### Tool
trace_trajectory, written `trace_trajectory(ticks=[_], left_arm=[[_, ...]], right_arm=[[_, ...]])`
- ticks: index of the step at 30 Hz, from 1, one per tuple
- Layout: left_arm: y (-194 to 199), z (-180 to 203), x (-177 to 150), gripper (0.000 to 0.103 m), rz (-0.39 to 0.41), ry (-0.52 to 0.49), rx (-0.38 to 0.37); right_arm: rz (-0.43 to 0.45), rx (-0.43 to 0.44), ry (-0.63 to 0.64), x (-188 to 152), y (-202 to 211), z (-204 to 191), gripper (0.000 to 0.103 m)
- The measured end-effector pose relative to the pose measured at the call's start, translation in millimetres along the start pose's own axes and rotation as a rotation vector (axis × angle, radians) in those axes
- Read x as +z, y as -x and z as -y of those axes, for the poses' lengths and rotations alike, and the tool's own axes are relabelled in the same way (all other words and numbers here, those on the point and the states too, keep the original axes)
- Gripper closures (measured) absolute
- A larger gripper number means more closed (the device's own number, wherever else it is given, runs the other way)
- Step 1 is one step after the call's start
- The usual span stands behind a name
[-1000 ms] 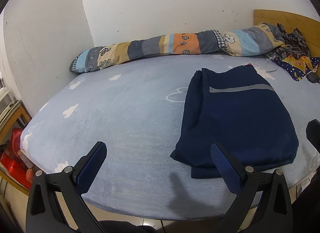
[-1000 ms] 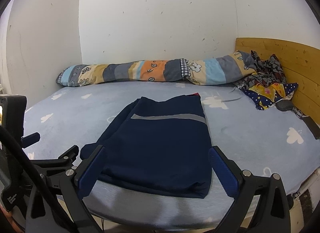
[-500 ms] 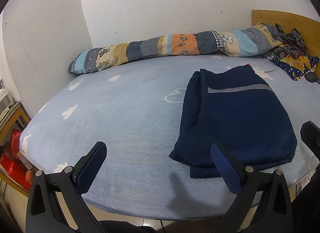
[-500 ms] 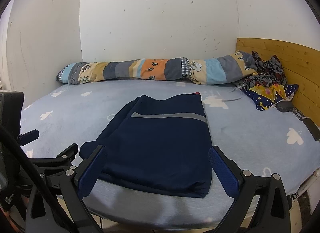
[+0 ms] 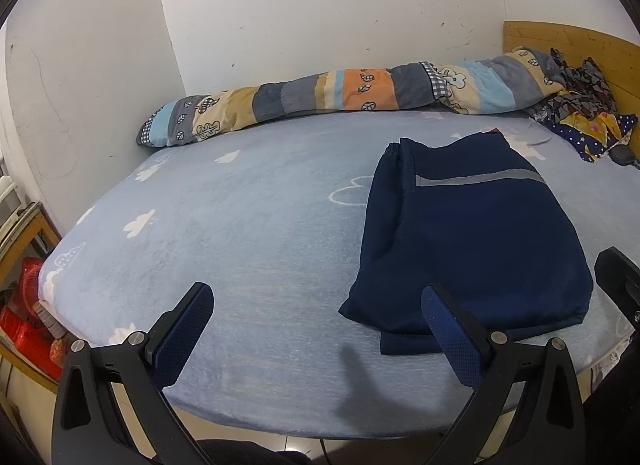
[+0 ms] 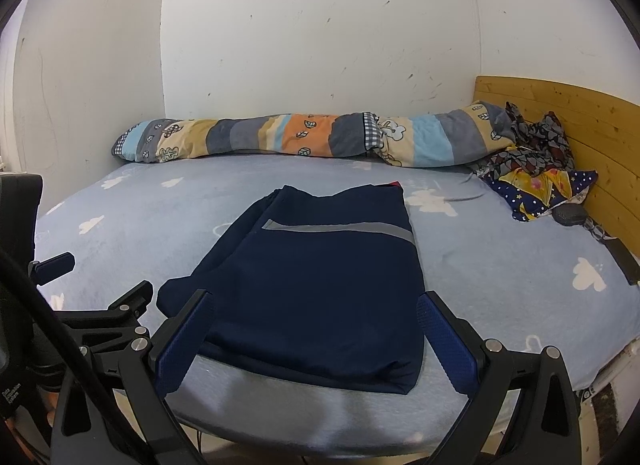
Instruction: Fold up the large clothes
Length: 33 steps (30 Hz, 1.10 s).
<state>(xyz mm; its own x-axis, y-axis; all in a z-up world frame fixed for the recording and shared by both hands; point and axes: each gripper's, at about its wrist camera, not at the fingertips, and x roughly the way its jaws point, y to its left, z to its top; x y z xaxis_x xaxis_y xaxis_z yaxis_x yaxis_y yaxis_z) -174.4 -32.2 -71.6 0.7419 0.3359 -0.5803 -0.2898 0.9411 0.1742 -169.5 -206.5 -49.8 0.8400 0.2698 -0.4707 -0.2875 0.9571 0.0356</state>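
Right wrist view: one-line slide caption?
Open right gripper above the near edge of folded navy pants on a cloud-print bed; open left gripper alongside.

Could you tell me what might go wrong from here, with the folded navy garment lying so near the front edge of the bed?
1. The navy garment lies close to the front edge of the bed; a careless tug could pull it off.
2. A lower layer sticks out at its near left corner, so pinching only the top layer might undo the fold.
3. Both the left gripper and the right gripper are open and empty, so nothing holds the cloth.
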Motion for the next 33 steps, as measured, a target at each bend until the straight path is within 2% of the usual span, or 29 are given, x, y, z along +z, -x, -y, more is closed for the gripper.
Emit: trace_trajectory(ticks=[33], left_arm=[[0.4, 3.2, -2.0, 0.000, -0.005, -0.004, 0.008]], right_arm=[[-0.005, 0.009, 0.006, 0.1, -3.0, 4.7, 0.001]])
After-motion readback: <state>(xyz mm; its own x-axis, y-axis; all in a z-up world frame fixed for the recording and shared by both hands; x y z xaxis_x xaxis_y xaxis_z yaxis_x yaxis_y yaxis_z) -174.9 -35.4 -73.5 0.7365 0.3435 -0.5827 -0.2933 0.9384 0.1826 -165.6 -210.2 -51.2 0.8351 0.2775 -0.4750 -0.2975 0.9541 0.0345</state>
